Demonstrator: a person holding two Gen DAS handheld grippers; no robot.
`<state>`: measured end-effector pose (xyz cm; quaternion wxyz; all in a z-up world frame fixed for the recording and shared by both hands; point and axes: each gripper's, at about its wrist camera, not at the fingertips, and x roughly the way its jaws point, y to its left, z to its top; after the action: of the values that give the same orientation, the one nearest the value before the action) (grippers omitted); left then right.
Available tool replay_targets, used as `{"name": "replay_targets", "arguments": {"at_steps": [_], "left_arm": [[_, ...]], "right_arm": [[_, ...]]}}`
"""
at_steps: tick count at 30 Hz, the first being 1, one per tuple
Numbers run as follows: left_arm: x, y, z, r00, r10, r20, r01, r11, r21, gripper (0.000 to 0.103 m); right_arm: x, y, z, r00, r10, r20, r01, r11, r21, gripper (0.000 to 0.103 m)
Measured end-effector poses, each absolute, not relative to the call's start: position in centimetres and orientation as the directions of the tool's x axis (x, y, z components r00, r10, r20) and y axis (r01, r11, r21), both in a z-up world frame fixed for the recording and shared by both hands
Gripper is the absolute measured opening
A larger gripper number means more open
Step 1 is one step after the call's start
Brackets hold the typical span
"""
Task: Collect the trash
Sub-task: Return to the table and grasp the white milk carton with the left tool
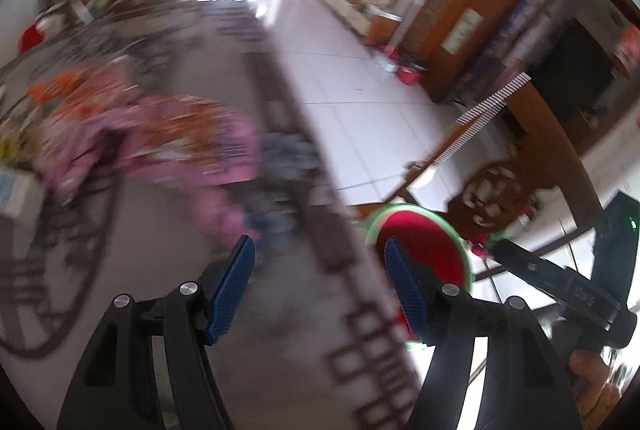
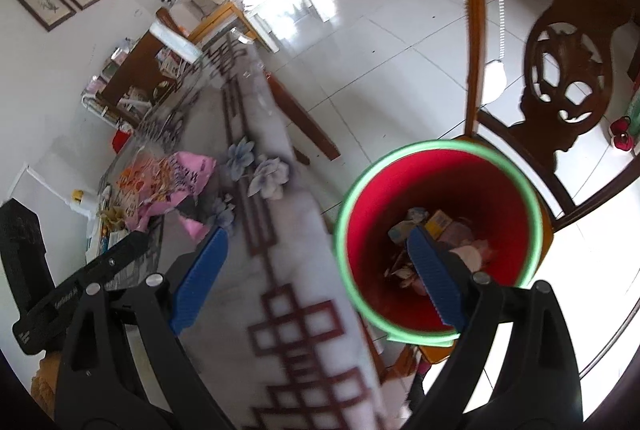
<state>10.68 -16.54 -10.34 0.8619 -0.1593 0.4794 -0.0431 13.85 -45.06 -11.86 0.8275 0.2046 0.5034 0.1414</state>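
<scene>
White floor tiles (image 2: pixel 360 41) and a patterned table (image 2: pixel 292 270) filled both views. Nearest, the right gripper (image 2: pixel 316 282) stood wide with nothing between its blue pads, straddling the table edge and the rim of the red bin (image 2: pixel 436 230), probably just done dropping something. That bin sat beside the table, trash already at its bottom. The left gripper (image 1: pixel 316 290) was half open and empty, likely heading for more. Farther along lay pink wrappers (image 2: pixel 176 181), the trash yet to collect.
</scene>
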Motion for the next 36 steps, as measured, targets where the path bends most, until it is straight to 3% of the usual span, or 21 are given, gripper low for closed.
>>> {"name": "replay_targets", "arguments": {"at_steps": [13, 21, 27, 29, 32, 36], "left_arm": [[5.7, 2.5, -12.4, 0.495, 0.029, -0.868, -0.342, 0.925, -0.164, 0.067], [5.9, 13.5, -15.1, 0.475, 0.022, -0.880, -0.640, 0.694, -0.329, 0.069], [9.5, 16.2, -17.6, 0.436, 0.005, -0.900, -0.739, 0.573, -0.355, 0.069], [10.6, 16.7, -18.4, 0.418, 0.001, -0.909, -0.759, 0.551, -0.348, 0.074], [11.9, 16.9, -19.0, 0.389, 0.038, -0.920, -0.773, 0.557, -0.304, 0.079], [12.8, 16.5, -19.3, 0.368, 0.034, -0.929, -0.732, 0.626, -0.267, 0.076]], "right_arm": [[12.6, -32.9, -11.1, 0.394, 0.485, -0.781, -0.134, 0.871, 0.473, 0.090], [10.4, -26.9, -11.0, 0.360, 0.495, -0.791, -0.171, 0.868, 0.465, 0.090], [9.0, -26.5, -10.7, 0.368, 0.470, -0.802, -0.153, 0.881, 0.447, 0.092], [9.0, -27.1, -10.6, 0.380, 0.456, -0.805, -0.130, 0.888, 0.441, 0.093], [9.2, -27.7, -10.7, 0.388, 0.439, -0.810, -0.097, 0.894, 0.438, 0.093], [9.9, -27.8, -11.0, 0.385, 0.430, -0.816, -0.082, 0.897, 0.434, 0.093]]}}
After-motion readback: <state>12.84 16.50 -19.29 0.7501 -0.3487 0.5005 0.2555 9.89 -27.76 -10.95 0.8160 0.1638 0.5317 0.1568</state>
